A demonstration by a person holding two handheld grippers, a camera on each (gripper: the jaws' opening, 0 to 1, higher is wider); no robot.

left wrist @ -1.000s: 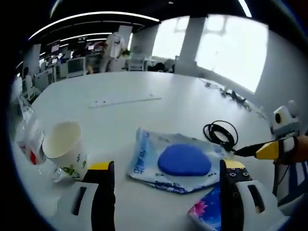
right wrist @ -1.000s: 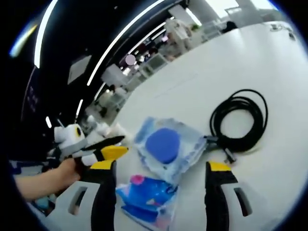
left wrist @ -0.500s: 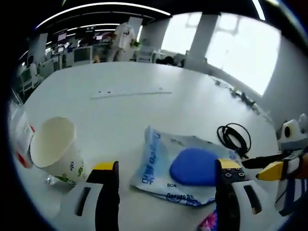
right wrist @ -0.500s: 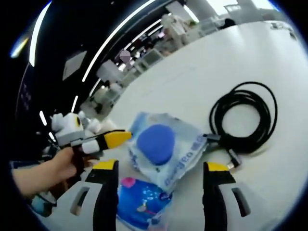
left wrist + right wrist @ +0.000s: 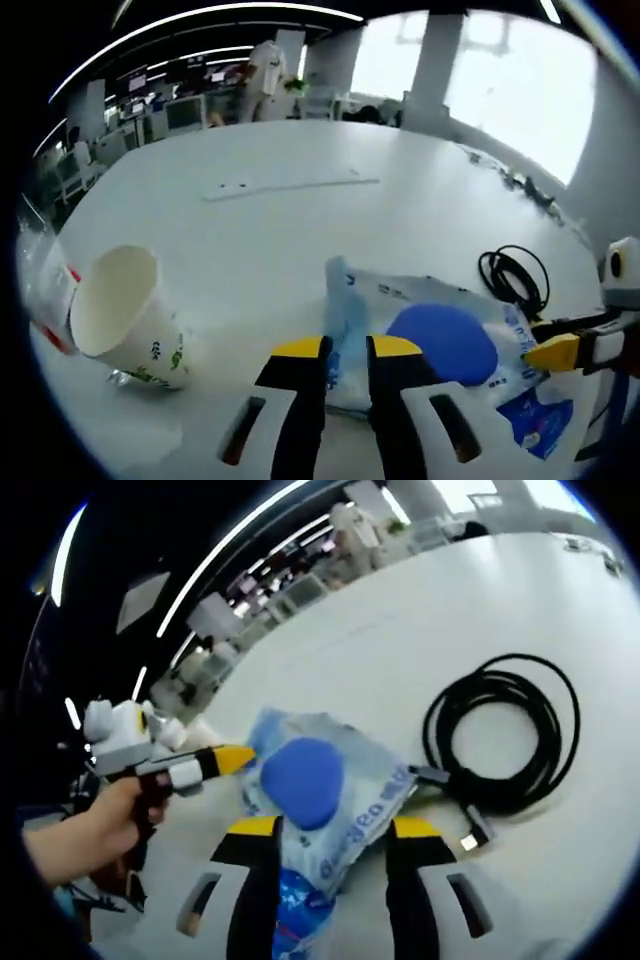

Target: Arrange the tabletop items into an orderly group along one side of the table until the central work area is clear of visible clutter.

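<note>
We judge tidying barely begun: paper cup [image 5: 125,320], black cable [image 5: 500,745] and blue packet [image 5: 300,920] lie scattered on the tabletop [image 5: 270,230]. Left claw [image 5: 346,350] pinches the clear pouch [image 5: 430,330] edge. Right claw [image 5: 330,828], half-closed, straddles the pouch at 6 o'clock; grip unclear.

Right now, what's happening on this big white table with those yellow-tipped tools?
A person is tidying the white table with two hand-held grippers. The left gripper has closed on the edge of a clear packet with a blue pad inside. The right gripper has its jaws either side of the same packet, not fully shut. A paper cup and a coiled black cable lie nearby, untouched.
</note>
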